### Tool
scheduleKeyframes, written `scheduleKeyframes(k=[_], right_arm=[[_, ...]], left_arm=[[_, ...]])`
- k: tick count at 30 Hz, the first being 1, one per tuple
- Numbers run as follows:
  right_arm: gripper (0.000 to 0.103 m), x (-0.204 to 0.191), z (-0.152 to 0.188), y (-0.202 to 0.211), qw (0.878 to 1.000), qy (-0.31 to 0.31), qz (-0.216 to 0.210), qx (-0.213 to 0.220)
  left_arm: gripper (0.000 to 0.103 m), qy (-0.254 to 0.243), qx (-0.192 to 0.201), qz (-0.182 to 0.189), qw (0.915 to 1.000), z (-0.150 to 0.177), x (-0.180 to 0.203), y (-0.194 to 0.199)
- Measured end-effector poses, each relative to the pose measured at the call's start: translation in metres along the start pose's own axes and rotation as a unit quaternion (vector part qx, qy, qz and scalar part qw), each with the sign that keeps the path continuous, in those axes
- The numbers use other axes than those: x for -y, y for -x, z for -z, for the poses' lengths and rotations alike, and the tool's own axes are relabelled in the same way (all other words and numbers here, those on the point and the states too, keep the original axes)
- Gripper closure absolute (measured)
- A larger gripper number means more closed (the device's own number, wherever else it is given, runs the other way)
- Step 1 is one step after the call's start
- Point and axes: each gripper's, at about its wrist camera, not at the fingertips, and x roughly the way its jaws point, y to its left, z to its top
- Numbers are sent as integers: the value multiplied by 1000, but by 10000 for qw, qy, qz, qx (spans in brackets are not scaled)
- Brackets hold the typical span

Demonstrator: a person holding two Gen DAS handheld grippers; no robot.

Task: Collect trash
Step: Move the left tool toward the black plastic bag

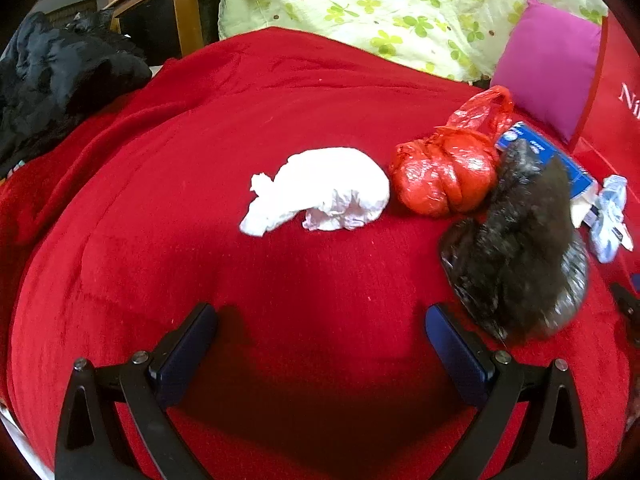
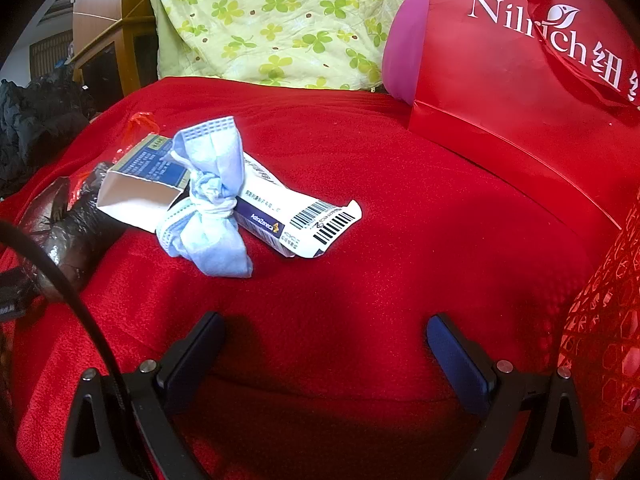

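With both jaws wide and empty, your right gripper (image 2: 322, 344) should pinch the knot of the soft, light mask (image 2: 212, 200) ahead-left.

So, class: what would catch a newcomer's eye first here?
The white wad lies mid-blanket, beside the red bag and black bag. In the right view, the knotted mask lies on an open box; the big red carrier stands behind.
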Motion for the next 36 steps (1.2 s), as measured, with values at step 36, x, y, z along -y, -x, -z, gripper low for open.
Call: scheduleKeyframes(k=[36], right_arm=[[1,18,-47,92,9783,-1122,-1635,605]], left_arm=[[0,-1061,1185,-353,9866,-17,57,173]])
